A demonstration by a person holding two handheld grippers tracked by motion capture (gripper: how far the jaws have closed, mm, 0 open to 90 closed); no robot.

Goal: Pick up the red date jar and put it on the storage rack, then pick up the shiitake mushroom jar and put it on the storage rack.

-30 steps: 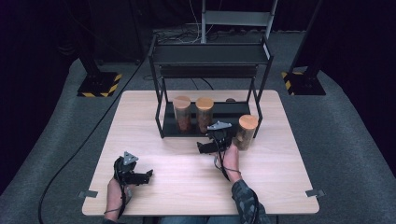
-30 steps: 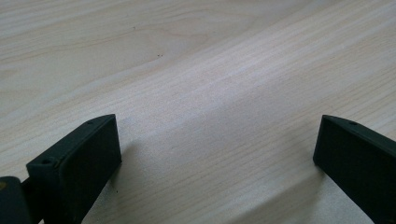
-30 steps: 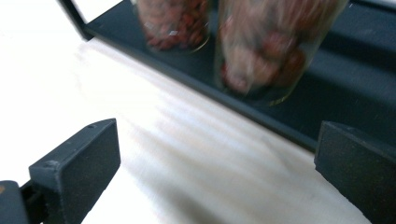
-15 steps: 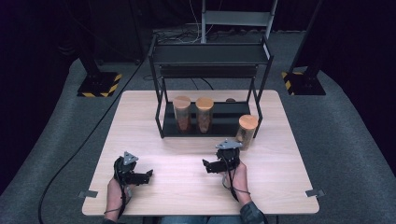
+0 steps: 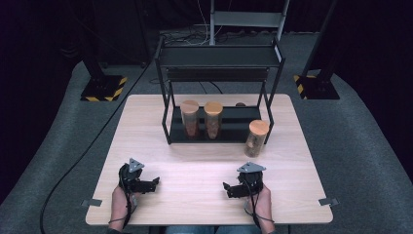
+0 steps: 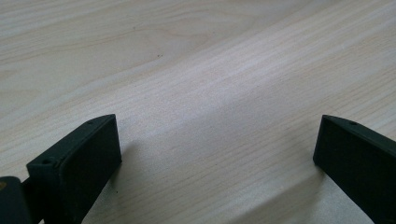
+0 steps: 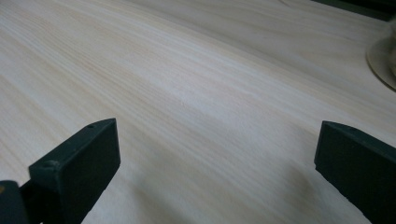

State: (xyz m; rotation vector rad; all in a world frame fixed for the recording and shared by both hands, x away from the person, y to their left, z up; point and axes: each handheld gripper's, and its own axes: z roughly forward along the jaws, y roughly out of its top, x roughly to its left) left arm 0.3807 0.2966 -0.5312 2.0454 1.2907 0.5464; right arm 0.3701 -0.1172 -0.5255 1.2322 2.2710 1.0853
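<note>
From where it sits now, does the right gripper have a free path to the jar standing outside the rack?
Probably yes. The right gripper is open and empty, and only bare table lies between it and the jar, which stands on the table just in front of the rack's right leg.

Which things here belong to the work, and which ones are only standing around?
Belong to the work:
jar on the table
two jars on the shelf
black rack
right gripper
left gripper

Only around:
striped stand bases on the floor
floor cable

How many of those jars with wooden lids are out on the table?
3. Two stand side by side on the rack's lower shelf, left jar and middle jar; the third jar stands on the table by the rack's right leg. Others may be hidden.
</note>
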